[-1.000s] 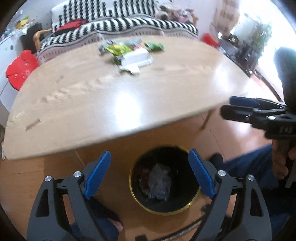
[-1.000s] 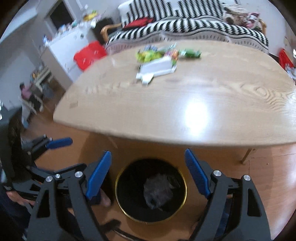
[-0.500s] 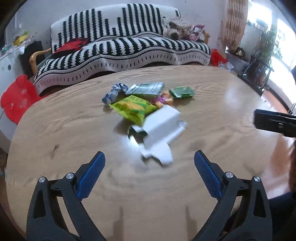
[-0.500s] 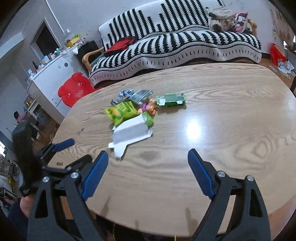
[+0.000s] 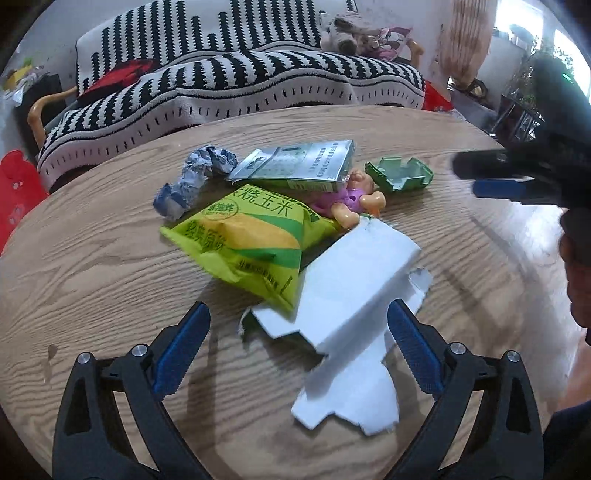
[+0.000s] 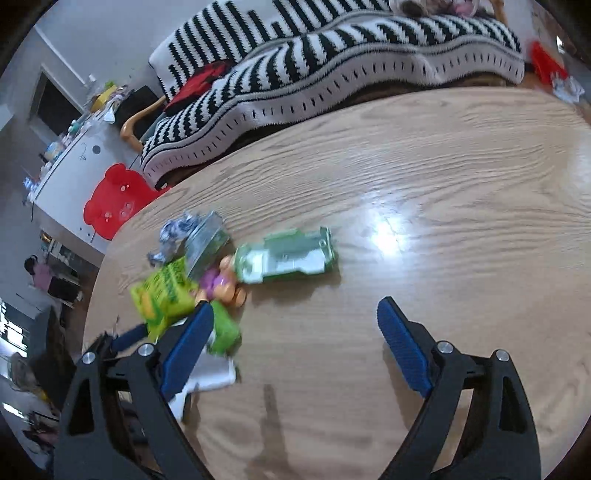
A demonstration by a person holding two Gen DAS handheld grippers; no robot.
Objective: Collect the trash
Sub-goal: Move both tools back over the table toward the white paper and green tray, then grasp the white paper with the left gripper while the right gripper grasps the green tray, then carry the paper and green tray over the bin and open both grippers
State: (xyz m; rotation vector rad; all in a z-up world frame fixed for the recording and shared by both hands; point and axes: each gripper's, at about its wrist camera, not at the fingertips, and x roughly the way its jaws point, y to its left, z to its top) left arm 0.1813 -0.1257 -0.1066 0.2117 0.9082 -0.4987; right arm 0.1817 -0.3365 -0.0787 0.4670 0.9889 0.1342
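Note:
A pile of trash lies on the wooden table: a torn white carton, a yellow-green snack bag, a crumpled blue-white wrapper, a silver-green flat box, a small green box and a little doll. My left gripper is open and empty, its jaws on either side of the white carton's near end. My right gripper is open and empty over bare table, just short of the green box. It also shows at the right of the left wrist view.
A black-and-white striped sofa stands behind the table with a red cushion and soft toys. A red bear-shaped stool and a white cabinet stand to the left.
Both grippers have risen from over the black bin below the table edge and moved forward over the table to the trash pile. Both stay open.

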